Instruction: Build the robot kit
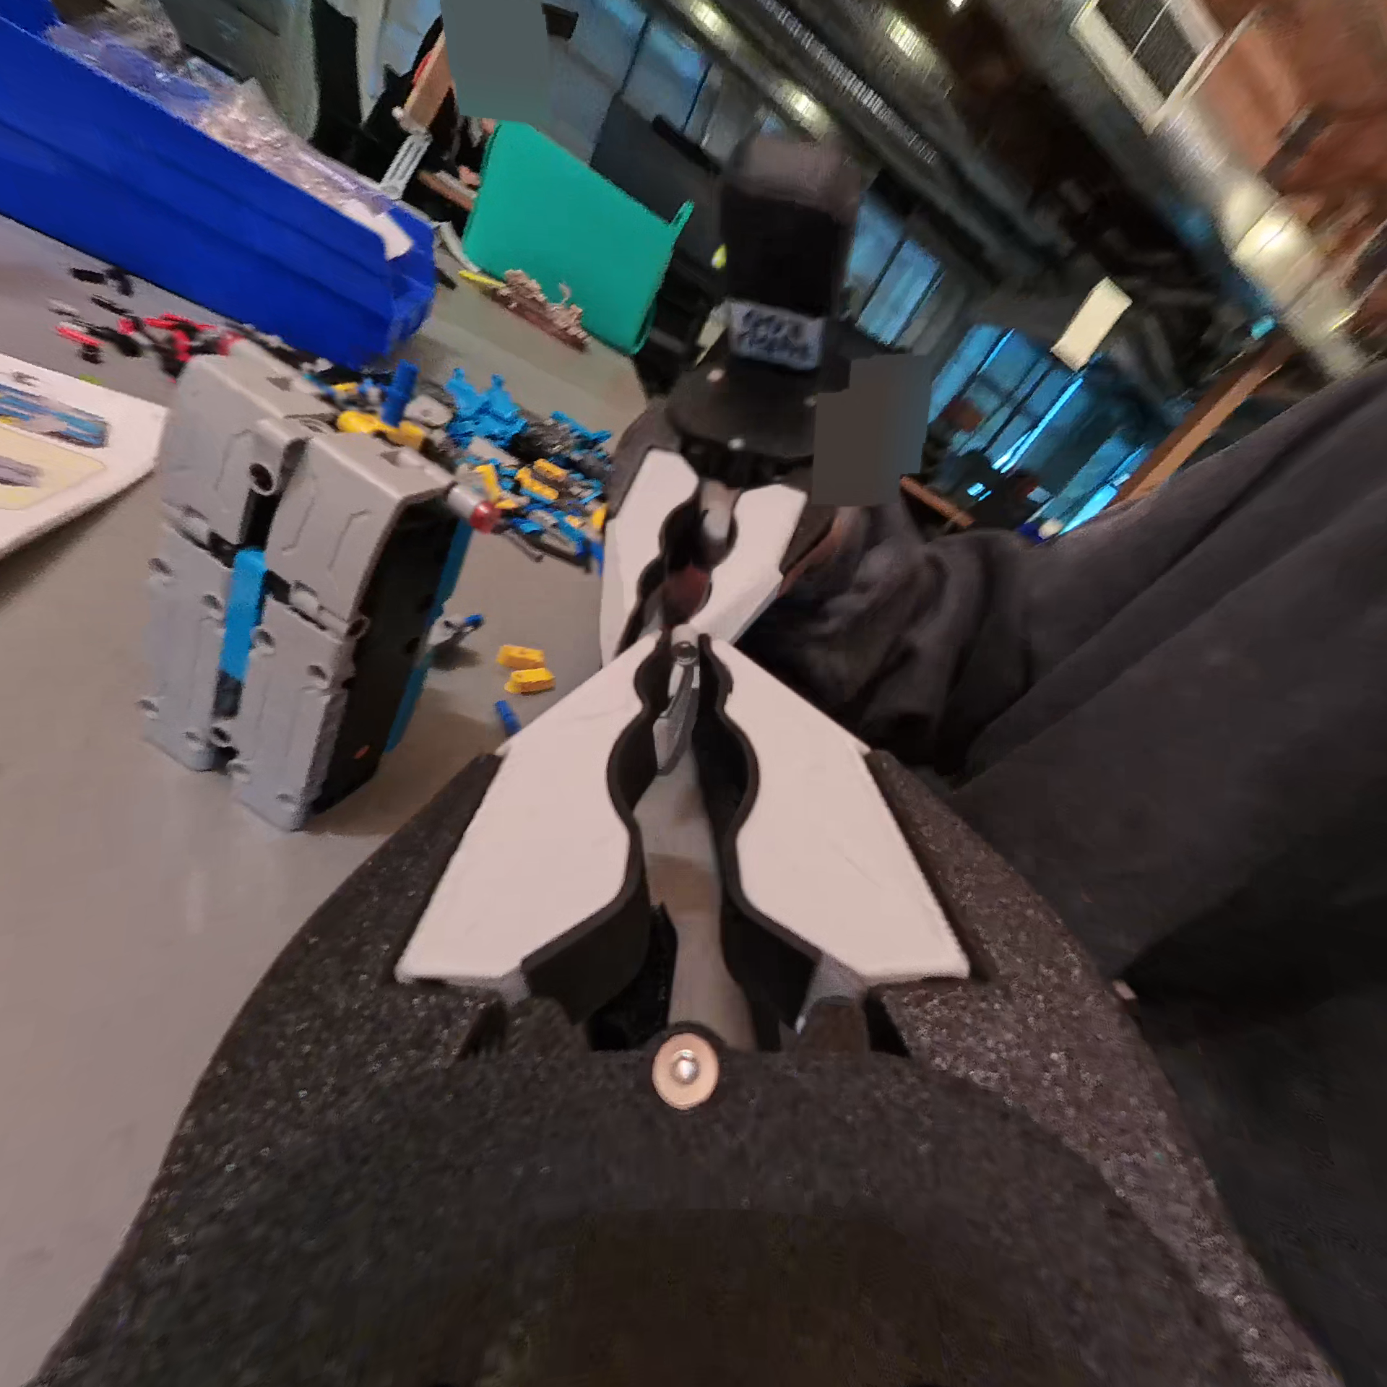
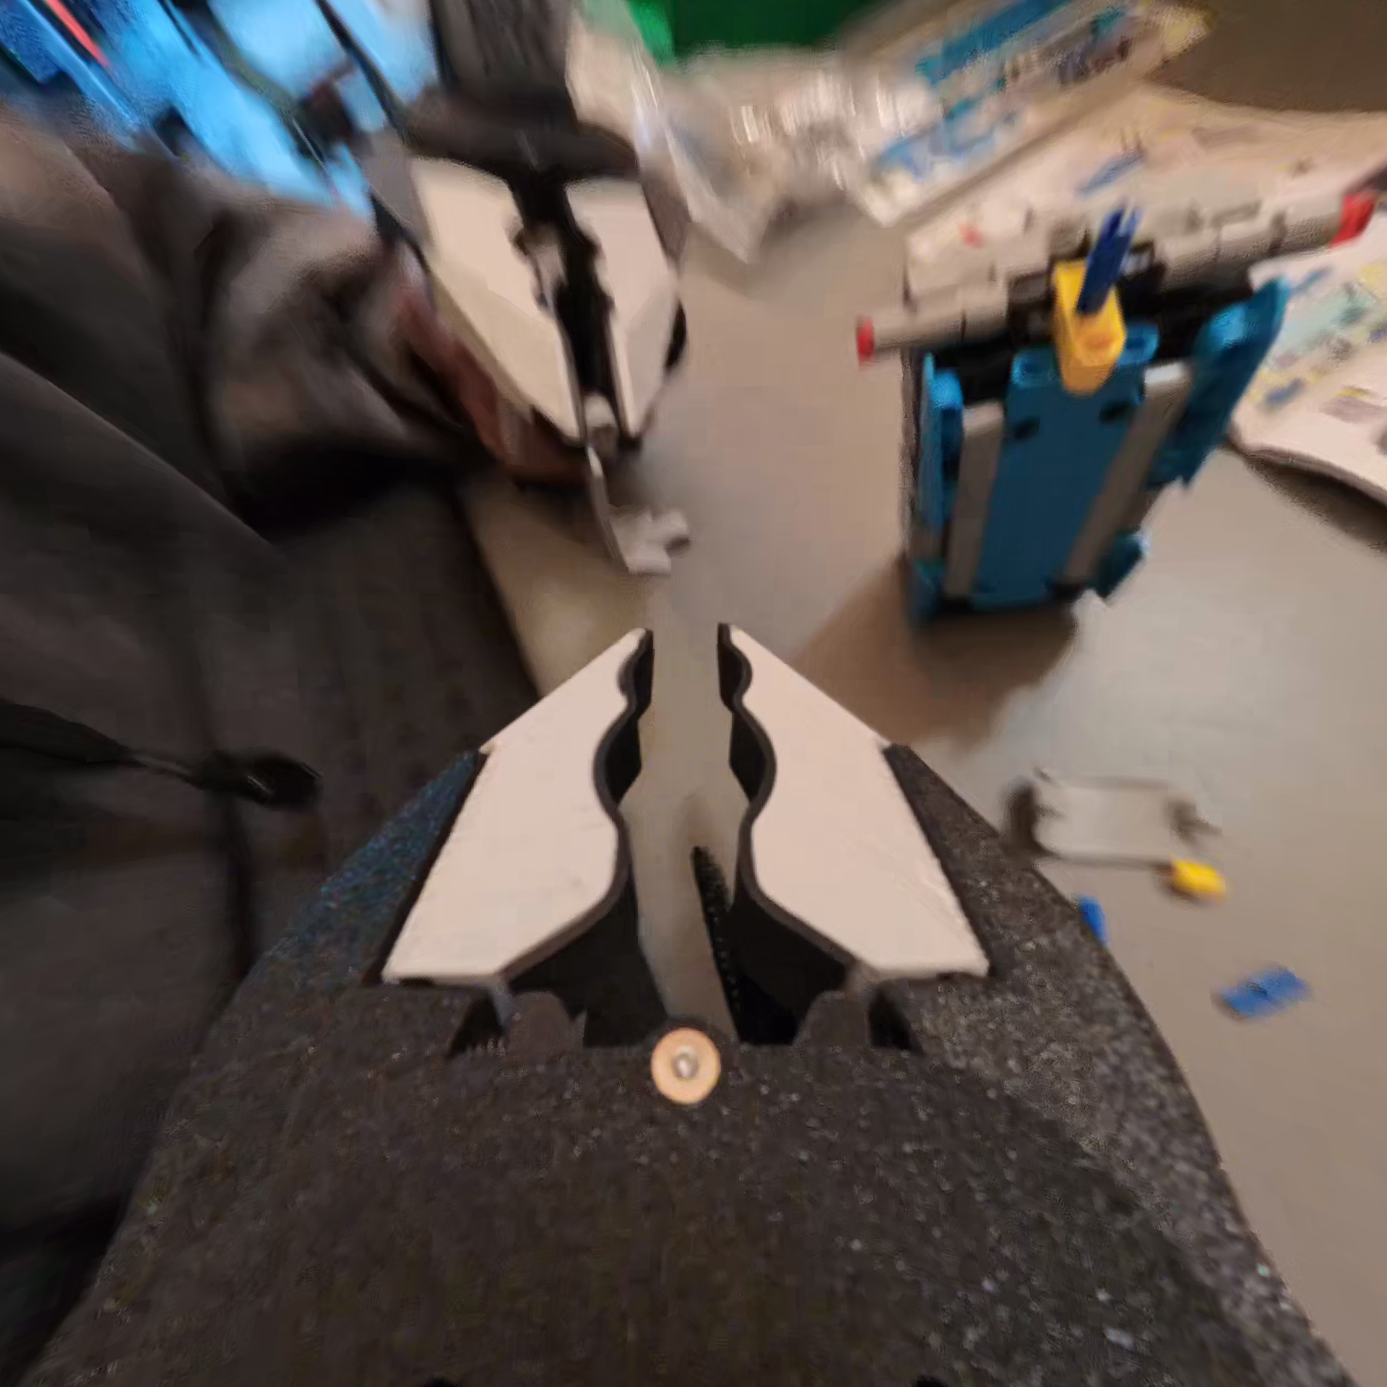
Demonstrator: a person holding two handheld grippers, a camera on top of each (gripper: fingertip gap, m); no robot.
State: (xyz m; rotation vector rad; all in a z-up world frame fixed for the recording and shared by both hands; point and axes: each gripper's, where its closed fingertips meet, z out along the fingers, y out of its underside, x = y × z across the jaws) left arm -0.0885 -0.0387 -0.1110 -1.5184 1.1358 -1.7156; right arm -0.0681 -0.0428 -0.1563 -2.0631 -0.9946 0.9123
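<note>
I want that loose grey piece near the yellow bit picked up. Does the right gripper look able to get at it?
Probably yes. The right gripper has its jaws apart and empty, and the loose grey piece lies on bare table to its right with nothing between. Motion blur hides finer detail.

My left tongs (image 1: 681, 651) have smooth white plastic fingers (image 1: 540, 848) lined with soft black rubber, set in a rough, speckled black foam body (image 1: 675, 1238) with one shiny metal screw (image 1: 684, 1066). They pinch a small grey plastic piece (image 1: 673, 717) that looks a bit shiny. My right tongs (image 2: 681, 638) are made the same way. The surface (image 1: 112, 938) is smooth, dull grey. The block model (image 1: 285, 593) is hard grey and blue plastic. Dark cloth (image 1: 1126, 713) looks soft and matt. The booklet (image 1: 45, 458) is glossy paper.
</note>
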